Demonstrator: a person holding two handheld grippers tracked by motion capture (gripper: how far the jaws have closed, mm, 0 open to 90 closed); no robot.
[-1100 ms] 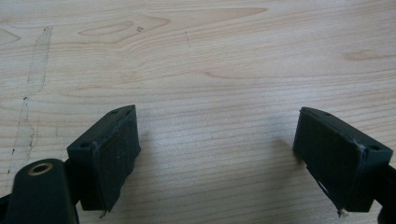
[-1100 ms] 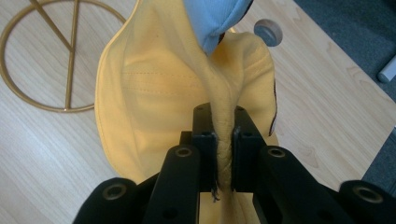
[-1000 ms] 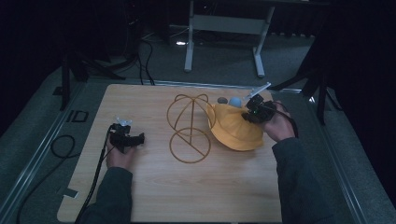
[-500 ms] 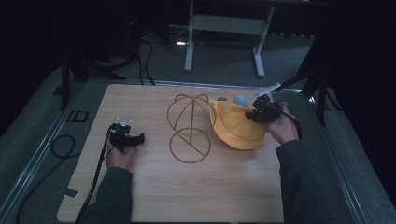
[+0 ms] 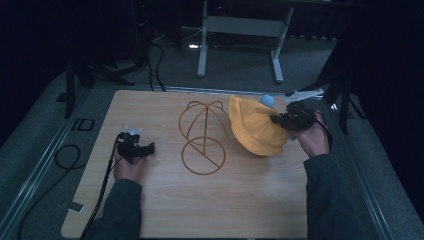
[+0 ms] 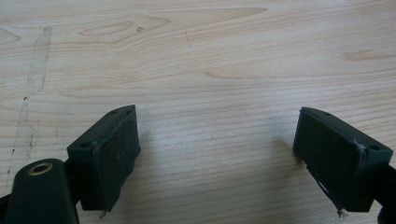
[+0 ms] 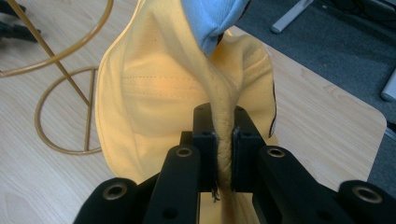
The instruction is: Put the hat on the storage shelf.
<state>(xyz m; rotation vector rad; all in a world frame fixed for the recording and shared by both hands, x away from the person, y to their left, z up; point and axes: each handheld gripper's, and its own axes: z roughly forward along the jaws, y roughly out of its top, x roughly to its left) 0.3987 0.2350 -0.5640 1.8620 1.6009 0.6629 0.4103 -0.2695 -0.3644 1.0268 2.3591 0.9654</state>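
Right gripper (image 7: 223,154) clamped on yellow hat (image 5: 255,127), wire stand (image 5: 202,135) just beside; left gripper (image 6: 219,154) wide open.

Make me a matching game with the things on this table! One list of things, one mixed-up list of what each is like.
Things:
1. yellow hat
2. wire stand
3. left gripper
4. right gripper

What each is like:
A. jaws wide open over bare wood
B. golden, standing on the table
C. pinched by its edge and lifted
D. clamped shut on cloth

Pairs: 1-C, 2-B, 3-A, 4-D
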